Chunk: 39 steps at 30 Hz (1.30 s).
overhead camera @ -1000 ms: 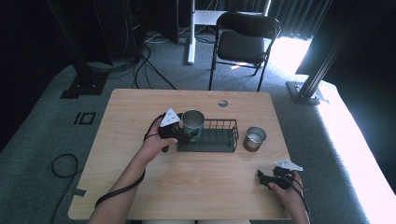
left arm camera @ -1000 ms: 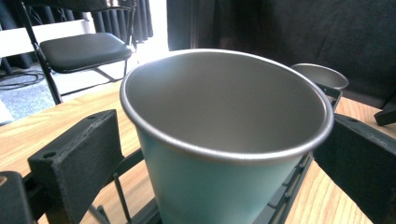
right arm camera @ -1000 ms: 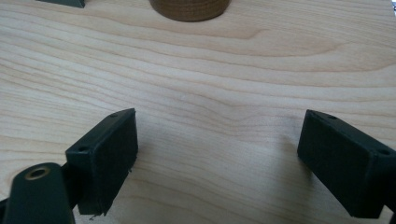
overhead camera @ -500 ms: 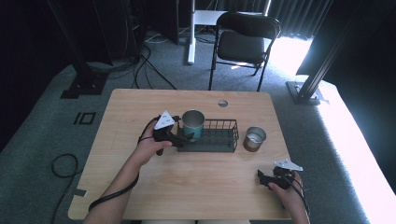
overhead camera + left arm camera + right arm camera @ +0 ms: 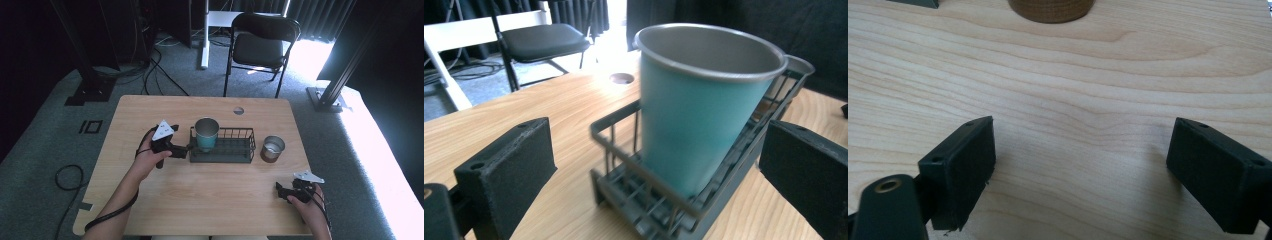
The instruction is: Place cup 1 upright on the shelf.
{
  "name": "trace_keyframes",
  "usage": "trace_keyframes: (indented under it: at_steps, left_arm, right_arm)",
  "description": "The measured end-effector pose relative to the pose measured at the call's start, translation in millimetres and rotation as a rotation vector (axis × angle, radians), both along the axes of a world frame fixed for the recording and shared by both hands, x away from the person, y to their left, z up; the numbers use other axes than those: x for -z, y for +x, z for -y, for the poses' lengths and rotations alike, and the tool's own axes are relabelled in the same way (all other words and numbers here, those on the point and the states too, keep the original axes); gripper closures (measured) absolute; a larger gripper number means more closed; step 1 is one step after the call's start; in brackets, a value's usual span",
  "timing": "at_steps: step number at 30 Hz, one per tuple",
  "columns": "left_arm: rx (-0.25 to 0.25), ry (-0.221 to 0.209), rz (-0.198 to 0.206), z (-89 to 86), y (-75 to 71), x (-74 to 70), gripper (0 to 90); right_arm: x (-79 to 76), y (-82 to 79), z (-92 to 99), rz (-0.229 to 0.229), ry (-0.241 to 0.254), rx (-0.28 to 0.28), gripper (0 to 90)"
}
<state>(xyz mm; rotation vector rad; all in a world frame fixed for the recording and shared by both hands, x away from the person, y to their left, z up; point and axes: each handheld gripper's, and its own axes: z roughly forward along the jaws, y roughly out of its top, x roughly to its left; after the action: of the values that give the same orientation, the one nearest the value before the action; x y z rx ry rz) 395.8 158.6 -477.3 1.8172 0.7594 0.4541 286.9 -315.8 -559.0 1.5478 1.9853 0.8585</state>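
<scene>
Cup: teal cup [image 5: 206, 134] with a grey metal rim is standing upright in the left end of the wire basket [image 5: 235, 150], its mouth facing up and rising well above the basket's rim.
Wire basket: dark and oblong, it is sitting near the middle of the bench [image 5: 200, 200]; in the left gripper view the cup [image 5: 704, 105] is leaning a little against the basket's [image 5: 644, 195] near rail.
Left hand-held gripper: left hand-held gripper [image 5: 187, 150] is hovering just beside the basket's left end, pointing at the cup, with its jaws spread wide and grasping nothing; in its own view the left hand-held gripper [image 5: 659, 170] is framing the cup, one jaw on either side and apart from it.
Right hand-held gripper: right hand-held gripper [image 5: 279, 189] is resting low at the bench's near right corner, well apart from the basket, jaws released; in its own view the right hand-held gripper [image 5: 1080, 160] is showing bare wood between them.
Tin: small silver tin [image 5: 273, 148] is standing upright on the bench just to the right of the basket, not touching it.
Chair: black folding chair [image 5: 262, 42] is standing on the floor beyond the bench's far edge.
</scene>
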Motion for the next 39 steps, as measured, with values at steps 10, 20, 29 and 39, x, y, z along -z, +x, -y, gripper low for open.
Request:
trace_keyframes:
  at_steps: [10, 20, 29, 39]
  left_arm:
    - [-0.056, 0.041, -0.002, -24.3, -7.4, 2.9, 2.0]
    - [-0.072, 0.078, -0.045, -48.4, -23.1, 13.8, 2.0]
    - [-0.070, 0.077, -0.150, -63.0, -36.4, 26.1, 2.0]
    - [-0.124, 0.111, -0.176, -82.1, -47.3, 45.7, 2.0]
  right_arm:
    - [0.0, 0.0, 0.0, 0.000, 0.000, 0.000, 11.7]
    - [0.0, 0.0, 0.0, 0.000, 0.000, 0.000, 11.7]
    - [0.0, 0.0, 0.0, 0.000, 0.000, 0.000, 11.8]
    - [0.0, 0.0, 0.0, 0.001, 0.000, 0.000, 11.7]
